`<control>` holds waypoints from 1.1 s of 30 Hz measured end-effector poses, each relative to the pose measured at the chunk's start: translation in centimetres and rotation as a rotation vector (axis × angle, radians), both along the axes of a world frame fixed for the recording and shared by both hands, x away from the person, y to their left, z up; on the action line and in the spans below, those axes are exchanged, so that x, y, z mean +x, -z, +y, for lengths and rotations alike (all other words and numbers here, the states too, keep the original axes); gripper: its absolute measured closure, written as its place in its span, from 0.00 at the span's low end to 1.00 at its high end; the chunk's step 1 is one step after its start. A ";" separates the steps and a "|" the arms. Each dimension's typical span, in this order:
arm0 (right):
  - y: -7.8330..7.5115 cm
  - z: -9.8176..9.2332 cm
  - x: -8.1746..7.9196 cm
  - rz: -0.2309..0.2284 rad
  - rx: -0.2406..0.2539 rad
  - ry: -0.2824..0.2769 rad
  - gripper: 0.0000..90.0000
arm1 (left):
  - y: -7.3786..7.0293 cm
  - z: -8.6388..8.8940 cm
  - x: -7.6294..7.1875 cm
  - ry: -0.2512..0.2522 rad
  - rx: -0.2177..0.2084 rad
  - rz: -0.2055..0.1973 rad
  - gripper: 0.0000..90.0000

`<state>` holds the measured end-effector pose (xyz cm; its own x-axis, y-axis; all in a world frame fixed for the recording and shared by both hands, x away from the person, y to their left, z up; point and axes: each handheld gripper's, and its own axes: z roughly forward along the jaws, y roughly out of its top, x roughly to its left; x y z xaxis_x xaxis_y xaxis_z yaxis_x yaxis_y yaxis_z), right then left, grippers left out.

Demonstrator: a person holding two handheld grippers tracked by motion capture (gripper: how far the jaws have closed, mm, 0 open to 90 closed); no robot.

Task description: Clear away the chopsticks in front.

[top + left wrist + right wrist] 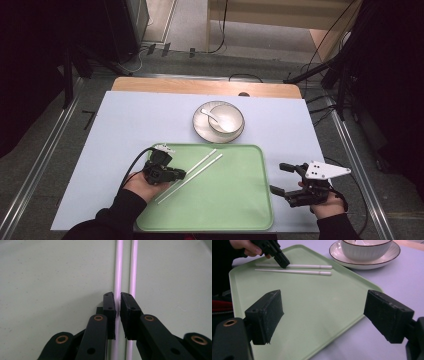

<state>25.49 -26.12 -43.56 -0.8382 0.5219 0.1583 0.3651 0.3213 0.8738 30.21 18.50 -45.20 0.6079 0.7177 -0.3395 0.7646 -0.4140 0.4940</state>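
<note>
Left tool (176, 174) sits low over the green tray (235, 200), its jaws nearly pressed together with only a thin slit between the pads. In the left gripper view the tips (117, 301) hover right over the two white chopsticks (125, 267), which lie side by side, just apart; the left pad lies across one stick and the right pad sits between the two, and nothing is pinched in the slit. Whether the pads touch the sticks cannot be told. In the right gripper view the same tool (280, 260) comes down onto the far stick near the person's hand (247, 248).

Seen from above, the chopsticks (192, 172) lie on the left half of the tray, slanting from near the left hand (145, 186) up toward the tray's far edge.

Right tool (284, 178) is held beside the tray's right edge, over the pale counter (125, 125), jaws spread wide and empty (324, 315).

Beyond the tray stands a white saucer (202, 127) carrying a bowl (227, 120) with a spoon (210, 115) in it.
</note>
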 end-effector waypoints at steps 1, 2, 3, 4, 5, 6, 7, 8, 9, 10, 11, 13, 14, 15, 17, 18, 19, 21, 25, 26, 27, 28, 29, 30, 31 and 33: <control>0.0 0.0 0.0 0.002 -0.003 -0.002 0.18 | 0.0 0.0 0.0 0.002 0.002 0.000 0.92; 0.0 0.0 0.0 0.002 -0.003 -0.002 0.18 | 0.0 0.0 0.0 0.003 0.002 0.001 0.92; 0.1 -0.1 0.0 0.002 -0.004 -0.002 0.18 | 0.0 0.0 0.1 0.004 0.002 0.001 0.92; 0.1 -0.1 0.1 0.002 -0.003 -0.002 0.18 | 0.0 0.0 0.1 0.006 0.001 0.001 0.92; 0.1 -0.1 0.1 0.002 -0.002 -0.002 0.18 | 0.0 0.0 0.1 0.005 0.000 0.000 0.91; 0.1 -0.2 0.1 0.003 -0.001 0.001 0.18 | 0.0 0.0 0.1 0.004 0.000 -0.003 0.90; 0.1 -0.2 0.1 0.003 -0.001 0.001 0.18 | 0.0 0.0 0.2 0.004 0.000 -0.009 0.90; 0.1 -0.2 0.1 0.006 0.002 0.002 0.18 | -0.1 0.0 0.2 0.011 0.005 -0.017 0.89; 0.1 -0.2 0.1 0.006 0.002 0.002 0.18 | -0.1 0.0 0.2 0.013 0.007 -0.026 0.88; 0.2 -0.3 0.2 0.006 0.005 0.001 0.18 | -0.1 0.1 0.3 0.016 0.007 -0.030 0.86; 0.2 -0.3 0.3 0.006 0.006 0.000 0.18 | -0.1 0.2 0.4 0.009 -0.002 -0.026 0.85; 0.3 -0.3 0.4 0.012 0.006 0.001 0.18 | -0.1 0.4 0.7 0.002 -0.018 -0.012 0.80; 0.4 -0.3 0.6 0.012 0.006 0.003 0.18 | -0.1 0.6 0.8 0.000 -0.022 -0.008 0.76; 0.4 -0.3 0.6 0.012 0.006 0.003 0.18 | -0.2 0.7 0.8 0.000 -0.024 -0.007 0.76; 0.4 -0.4 0.6 0.013 0.008 0.004 0.18 | -0.5 0.9 0.8 0.006 -0.034 -0.016 0.72; 0.4 -0.5 0.6 0.015 0.009 0.005 0.18 | -0.8 1.0 0.8 0.014 -0.034 -0.025 0.69; 0.4 -0.5 0.5 0.013 0.010 0.009 0.18 | -1.0 1.2 0.7 0.016 -0.041 -0.032 0.65; 0.4 -0.5 0.4 0.012 0.005 0.009 0.18 | -1.3 1.5 0.6 0.021 -0.059 -0.037 0.53; 0.2 -0.4 0.0 0.004 0.001 0.007 0.18 | -2.2 2.5 0.1 0.027 -0.082 -0.078 0.45; 0.2 -0.4 0.0 0.003 0.001 0.009 0.18 | -2.4 2.8 0.0 0.025 -0.090 -0.083 0.43; 0.1 -0.5 0.0 0.003 0.000 0.011 0.18 | -2.6 3.1 -0.2 0.022 -0.097 -0.091 0.42; 0.1 -0.5 -0.1 0.003 -0.001 0.012 0.18 | -2.8 3.3 -0.3 0.024 -0.100 -0.093 0.41; 0.1 -0.5 -0.1 0.004 0.000 0.013 0.18 | -2.9 3.6 -0.4 0.023 -0.102 -0.100 0.40; 0.1 -0.5 -0.2 0.004 0.003 0.012 0.18 | -3.1 3.8 -0.5 0.024 -0.096 -0.106 0.40; 0.0 -0.5 -0.2 0.004 0.008 0.014 0.18 | -3.2 4.0 -0.7 0.025 -0.092 -0.118 0.39; -0.1 -0.5 -0.3 0.001 0.014 0.017 0.18 | -3.4 4.5 -1.0 0.022 -0.082 -0.143 0.39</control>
